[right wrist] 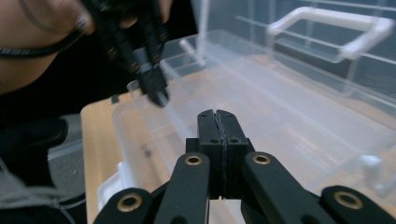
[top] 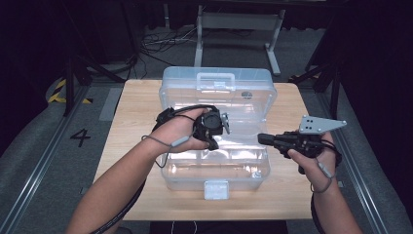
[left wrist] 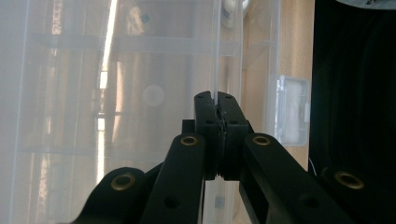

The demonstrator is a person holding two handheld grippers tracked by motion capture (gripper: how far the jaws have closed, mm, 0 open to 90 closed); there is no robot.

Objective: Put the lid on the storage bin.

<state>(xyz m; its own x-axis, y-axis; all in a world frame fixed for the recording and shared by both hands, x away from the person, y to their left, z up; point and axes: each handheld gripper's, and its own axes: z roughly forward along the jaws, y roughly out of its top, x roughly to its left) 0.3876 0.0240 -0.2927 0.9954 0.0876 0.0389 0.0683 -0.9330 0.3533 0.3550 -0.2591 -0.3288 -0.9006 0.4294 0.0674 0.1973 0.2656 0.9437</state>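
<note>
The storage box [top: 216, 146] is clear, glossy plastic, smooth, with a frosted white handle [top: 215, 78] on its raised lid [top: 253, 100] and a cloudy latch [top: 216, 189] at the near edge. The counter [top: 131, 122] is pale wood-grain, matt. Both the left tool [left wrist: 215, 100] and the right tool [right wrist: 218, 116] are matt black plastic with brass-coloured rivets. A grey, dull metal plate [top: 319, 124] tops the right one.

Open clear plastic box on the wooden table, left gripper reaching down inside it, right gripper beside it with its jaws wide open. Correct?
Not quite: the right gripper has its jaws shut with nothing between them, as the right gripper view shows. The rest holds: clear plastic box open, left gripper inside it.
</note>
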